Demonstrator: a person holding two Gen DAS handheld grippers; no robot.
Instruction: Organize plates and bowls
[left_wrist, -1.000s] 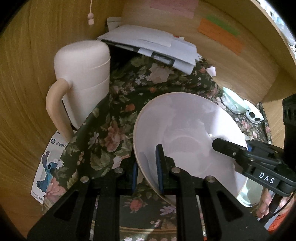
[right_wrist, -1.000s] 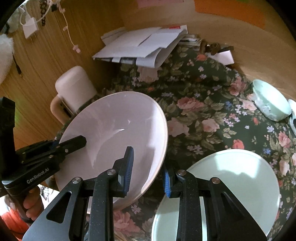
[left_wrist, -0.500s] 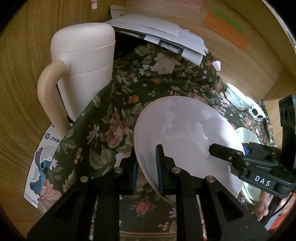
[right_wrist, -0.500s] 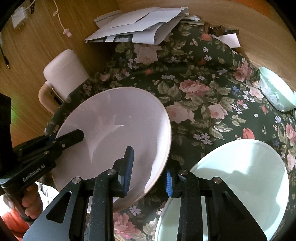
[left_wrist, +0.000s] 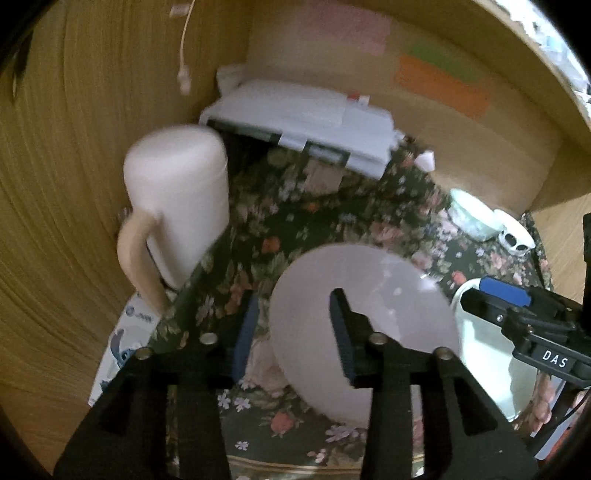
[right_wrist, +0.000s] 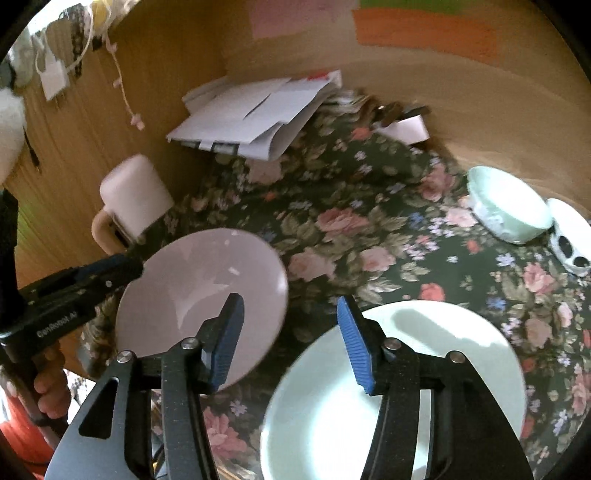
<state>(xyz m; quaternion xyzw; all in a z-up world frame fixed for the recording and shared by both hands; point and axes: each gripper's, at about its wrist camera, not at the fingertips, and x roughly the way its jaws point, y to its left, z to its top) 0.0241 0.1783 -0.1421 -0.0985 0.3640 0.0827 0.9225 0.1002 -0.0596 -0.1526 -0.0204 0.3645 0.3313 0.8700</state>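
Note:
A pale pink plate (left_wrist: 373, 314) lies on the floral tablecloth (left_wrist: 295, 236); it also shows in the right wrist view (right_wrist: 199, 291). My left gripper (left_wrist: 291, 332) is open, its fingers on either side of the plate's left rim. My right gripper (right_wrist: 290, 336) is open and empty, above the gap between the pink plate and a pale green plate (right_wrist: 436, 373). The green plate shows at the right in the left wrist view (left_wrist: 487, 362). A pale green bowl (right_wrist: 509, 205) and a small white panda dish (right_wrist: 570, 240) sit at the far right.
A tall pink-white jug with a handle (left_wrist: 173, 218) stands at the left by the wooden wall (left_wrist: 66, 184). A stack of papers (left_wrist: 303, 118) lies at the back. A Stitch sticker sheet (left_wrist: 118, 354) lies by the cloth's left edge.
My left gripper has opened and let go of the pink plate, which now lies lower on the cloth. My right gripper has opened wider and pulled back. Both views are blurred by motion.

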